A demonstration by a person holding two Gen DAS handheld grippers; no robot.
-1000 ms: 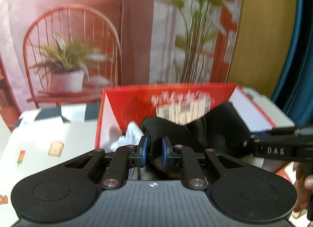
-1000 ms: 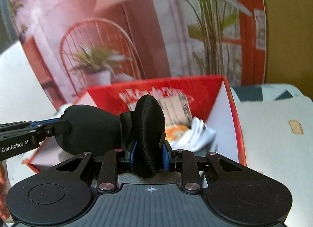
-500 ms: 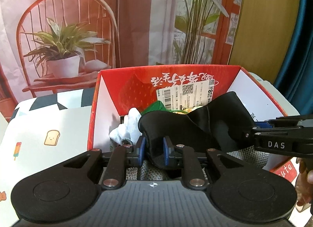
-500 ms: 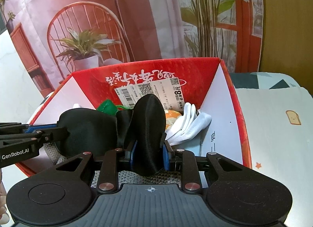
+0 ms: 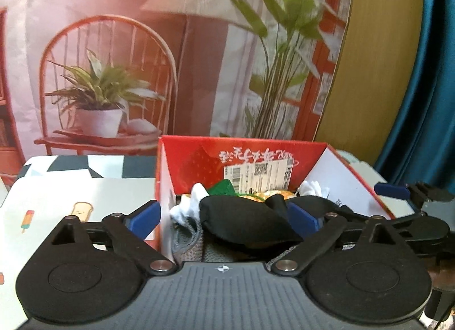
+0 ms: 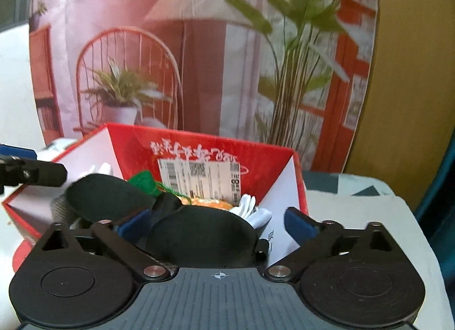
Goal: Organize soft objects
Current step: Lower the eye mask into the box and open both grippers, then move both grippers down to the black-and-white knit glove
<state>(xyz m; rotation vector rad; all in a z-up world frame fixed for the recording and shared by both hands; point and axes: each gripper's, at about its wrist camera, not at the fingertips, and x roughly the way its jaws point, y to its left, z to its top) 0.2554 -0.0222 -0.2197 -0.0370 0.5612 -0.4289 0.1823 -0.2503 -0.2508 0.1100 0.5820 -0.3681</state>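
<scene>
Eye mask [image 5: 244, 222], black, lies in the red box [image 5: 196, 165], draped on top of the other soft things there. One cup sits between the left gripper's [image 5: 224, 217] blue pads [image 5: 143, 216]; the other cup sits between the right gripper's [image 6: 216, 223] pads [image 6: 298, 224].

Left gripper: jaws opening, spread wide, pads clear of the mask on both sides. No grip.

Right gripper: jaws opening, also wide; mask cup [image 6: 199, 233] rests free in the gap, neither pad pressing on it.

Under and behind the mask: white socks [image 5: 187, 206] at the left wall, more white fabric [image 6: 253, 210] at the right wall, a green piece [image 6: 145, 182], something orange [image 6: 204, 202], grey knit [image 5: 187, 241] at the near edge. Exact items partly hidden.

Shipping label [image 6: 199, 179] is stuck on the box's far inner wall. Box stands on a patterned tablecloth [image 5: 71, 196]. Printed backdrop [image 5: 113, 59] hangs behind.
</scene>
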